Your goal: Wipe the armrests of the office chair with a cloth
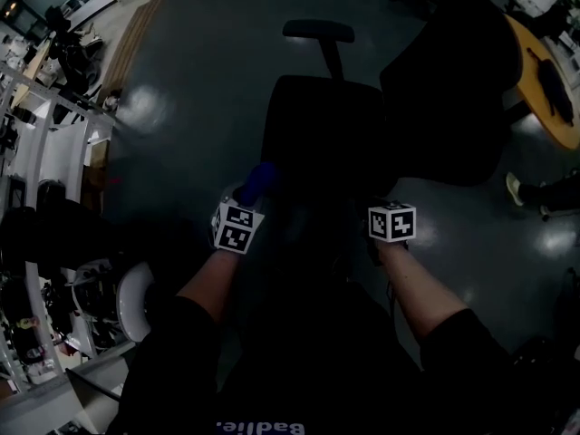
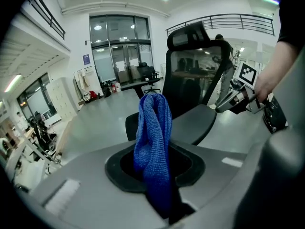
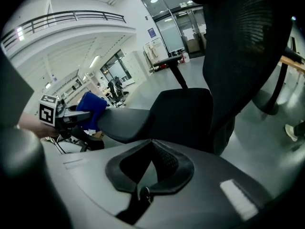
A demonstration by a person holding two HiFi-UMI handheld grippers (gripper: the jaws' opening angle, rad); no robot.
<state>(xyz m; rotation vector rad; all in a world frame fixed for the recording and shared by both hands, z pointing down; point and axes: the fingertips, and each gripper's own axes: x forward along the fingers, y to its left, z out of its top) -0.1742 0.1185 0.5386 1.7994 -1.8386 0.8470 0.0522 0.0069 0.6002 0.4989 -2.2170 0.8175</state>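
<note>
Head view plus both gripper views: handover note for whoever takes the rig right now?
Left gripper: shut on the blue cloth, which stands up from the jaws.
Right gripper: shut, empty.
Both flank the office chair; the cloth is at the end of one armrest, contact unclear.
Done: cloth in grip.
Left: wipe both armrests; neither shows as wiped.

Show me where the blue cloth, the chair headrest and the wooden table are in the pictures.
blue cloth [image 2: 152,137]: left gripper view, middle of the bunched fold.
headrest [image 1: 318,31]: head view, centre of its pad.
wooden table [image 1: 524,48]: head view, bare top near its edge.
</note>
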